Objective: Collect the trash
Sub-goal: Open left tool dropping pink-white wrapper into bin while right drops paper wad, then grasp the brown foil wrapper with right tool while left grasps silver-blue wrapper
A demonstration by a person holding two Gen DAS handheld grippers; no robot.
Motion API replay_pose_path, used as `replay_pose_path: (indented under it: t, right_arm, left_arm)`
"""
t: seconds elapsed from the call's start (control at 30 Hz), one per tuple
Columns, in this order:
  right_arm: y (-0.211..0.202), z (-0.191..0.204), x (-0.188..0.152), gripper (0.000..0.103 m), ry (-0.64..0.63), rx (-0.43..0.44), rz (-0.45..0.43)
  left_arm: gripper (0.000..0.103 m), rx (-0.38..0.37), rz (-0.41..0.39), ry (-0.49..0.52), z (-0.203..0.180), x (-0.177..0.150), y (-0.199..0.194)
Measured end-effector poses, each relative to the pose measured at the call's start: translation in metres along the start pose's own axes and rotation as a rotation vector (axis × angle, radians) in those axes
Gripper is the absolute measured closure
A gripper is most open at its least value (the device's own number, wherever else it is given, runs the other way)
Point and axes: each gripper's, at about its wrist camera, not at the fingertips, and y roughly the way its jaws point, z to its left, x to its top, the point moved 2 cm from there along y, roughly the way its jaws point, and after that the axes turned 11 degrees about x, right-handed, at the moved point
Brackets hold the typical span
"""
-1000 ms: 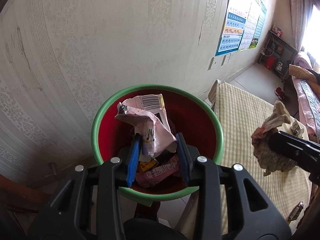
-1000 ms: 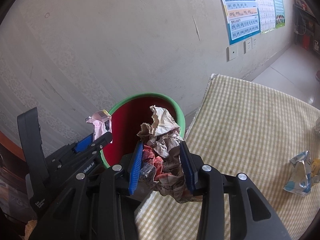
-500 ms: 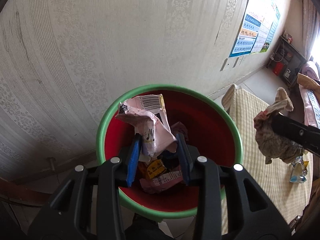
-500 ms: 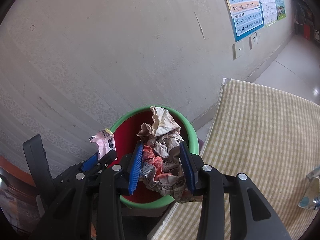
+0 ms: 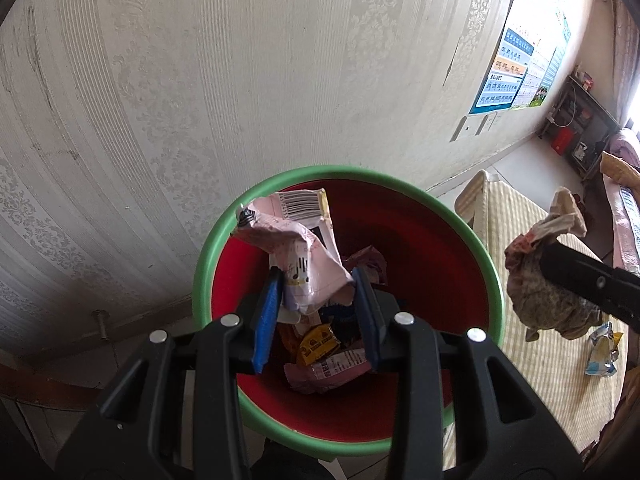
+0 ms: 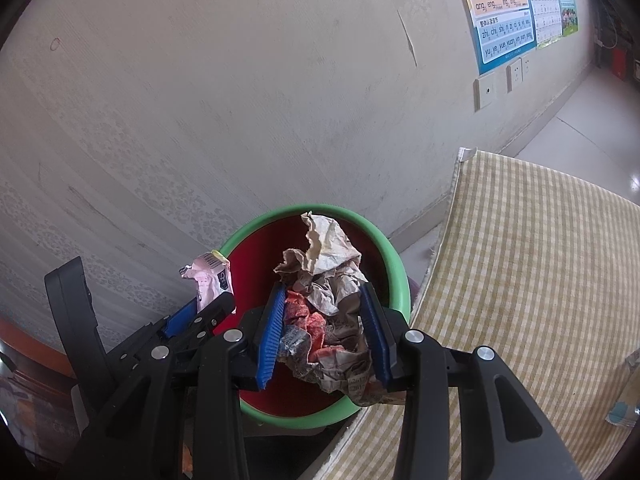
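A red bin with a green rim point(image 5: 404, 188) stands by the wall, with several wrappers point(image 5: 324, 360) inside; it also shows in the right wrist view point(image 6: 396, 268). My left gripper point(image 5: 316, 280) is shut on a pink wrapper point(image 5: 296, 244) with a barcode, held over the bin's opening. My right gripper point(image 6: 324, 300) is shut on a crumpled brown paper wad point(image 6: 332, 292), held over the bin's near edge. That wad shows at the right in the left wrist view point(image 5: 540, 284). The pink wrapper shows in the right wrist view point(image 6: 210, 284).
A yellow checked tablecloth point(image 6: 540, 260) covers the table right of the bin. A blue and white wrapper point(image 5: 602, 352) lies on it. The patterned wall point(image 5: 200, 80) is close behind the bin, with posters point(image 6: 504, 4) and sockets further right.
Both grippers have moved closer to the bin, which now sits more centred under them. Each still holds its piece of trash.
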Motion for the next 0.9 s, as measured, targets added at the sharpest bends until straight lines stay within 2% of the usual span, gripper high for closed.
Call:
replay_pose_path:
  t: [0.17, 0.2, 0.23, 0.3, 0.37, 0.6, 0.77, 0.9]
  right_arm:
    - [0.003, 0.002, 0.001, 0.062, -0.002, 0.019, -0.003]
    - [0.004, 0.002, 0.002, 0.058, -0.001, 0.026, -0.007]
    - [0.003, 0.001, 0.003, 0.051, 0.001, 0.034, -0.013]
    - [0.000, 0.003, 0.005, 0.041, 0.005, 0.045, -0.030]
    - [-0.005, 0.003, 0.004, 0.037, 0.005, 0.053, -0.048]
    - [-0.053, -0.005, -0.020, 0.037, -0.018, -0.001, -0.075]
    - [-0.121, -0.024, -0.059, 0.036, -0.067, -0.116, -0.091]
    - [-0.179, -0.055, -0.098, 0.035, -0.016, -0.218, -0.093]
  left_arm:
    - [0.067, 0.011, -0.004, -0.018, 0.001, 0.002, 0.002]
    - [0.058, 0.013, -0.004, -0.024, 0.002, 0.002, 0.002]
    - [0.042, 0.015, -0.006, -0.030, 0.003, 0.003, 0.003]
    - [0.035, 0.014, -0.016, -0.042, 0.004, 0.003, 0.001]
    - [0.034, 0.024, -0.021, -0.032, 0.003, 0.001, -0.002]
    - [0.033, 0.016, -0.069, -0.001, -0.003, -0.009, -0.032]
    - [0.033, -0.028, -0.087, 0.024, -0.021, -0.024, -0.060]
    - [0.032, -0.076, -0.114, 0.093, -0.050, -0.044, -0.087]
